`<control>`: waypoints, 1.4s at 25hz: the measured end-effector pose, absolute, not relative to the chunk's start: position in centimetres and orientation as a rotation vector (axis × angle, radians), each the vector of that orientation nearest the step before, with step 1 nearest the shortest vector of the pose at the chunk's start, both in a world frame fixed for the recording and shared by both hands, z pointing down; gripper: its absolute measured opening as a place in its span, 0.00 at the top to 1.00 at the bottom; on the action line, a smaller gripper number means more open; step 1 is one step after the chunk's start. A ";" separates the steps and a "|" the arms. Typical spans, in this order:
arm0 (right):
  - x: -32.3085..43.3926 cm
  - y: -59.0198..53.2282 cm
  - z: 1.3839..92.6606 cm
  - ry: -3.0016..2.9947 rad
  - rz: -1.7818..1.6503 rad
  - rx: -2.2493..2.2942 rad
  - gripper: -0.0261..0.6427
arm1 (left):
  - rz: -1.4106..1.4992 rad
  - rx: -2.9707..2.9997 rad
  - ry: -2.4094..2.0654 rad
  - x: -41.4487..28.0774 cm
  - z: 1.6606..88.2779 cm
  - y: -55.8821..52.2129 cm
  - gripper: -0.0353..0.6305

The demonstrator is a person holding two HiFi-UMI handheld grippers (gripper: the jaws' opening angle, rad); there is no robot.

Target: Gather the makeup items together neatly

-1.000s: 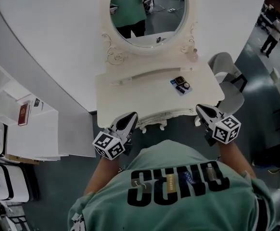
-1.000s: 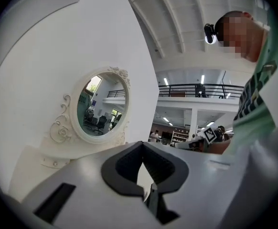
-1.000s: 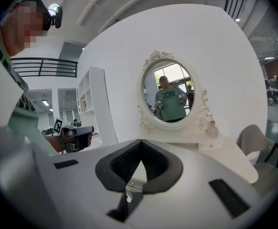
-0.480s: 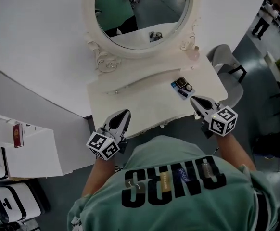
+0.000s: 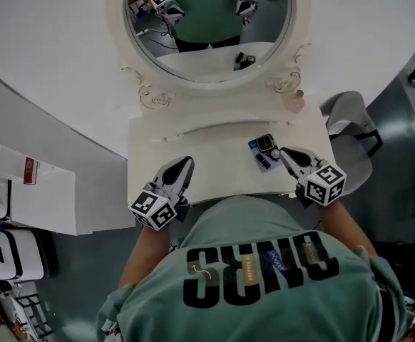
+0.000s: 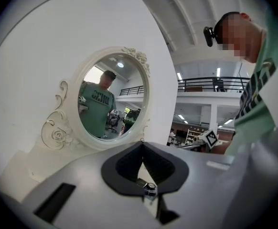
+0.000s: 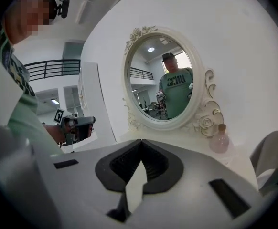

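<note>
The left gripper was held over the front of a white dressing table. Its jaws were closed tip to tip and gripped nothing. The right gripper was held the same way, its jaws also pressed together and empty.

A small cluster of makeup items lay on the table just beside the right jaws' tips, on the side toward the left gripper. It could not be told whether the tips touched them. In the left gripper view the items showed small through the gap under the closed tips. They lay well apart from those jaws, off toward the right gripper.

Beyond the right jaws, a little pink bottle stood at the back of the table. Past both pairs of jaws rose an oval mirror in an ornate white frame, reflecting the person and both grippers. A grey chair stood beside the table, outside the right jaws.
</note>
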State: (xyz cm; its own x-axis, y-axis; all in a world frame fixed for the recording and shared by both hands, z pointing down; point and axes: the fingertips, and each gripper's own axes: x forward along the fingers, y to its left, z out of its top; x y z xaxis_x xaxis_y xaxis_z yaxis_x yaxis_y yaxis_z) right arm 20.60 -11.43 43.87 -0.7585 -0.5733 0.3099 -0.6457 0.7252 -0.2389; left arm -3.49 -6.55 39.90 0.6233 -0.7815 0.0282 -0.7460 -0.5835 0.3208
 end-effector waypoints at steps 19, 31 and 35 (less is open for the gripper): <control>18.5 -18.0 63.4 -2.236 0.577 0.770 0.82 | -0.073 2.467 -1.138 -3.7 48.5 -13.3 0.94; 19.3 -16.9 72.7 -1.962 0.570 0.682 0.79 | -0.012 2.442 -1.087 -3.1 52.7 -13.4 0.94; 19.4 -17.2 72.5 -1.960 0.590 0.693 0.83 | -0.028 2.437 -1.098 -3.9 52.8 -13.5 0.94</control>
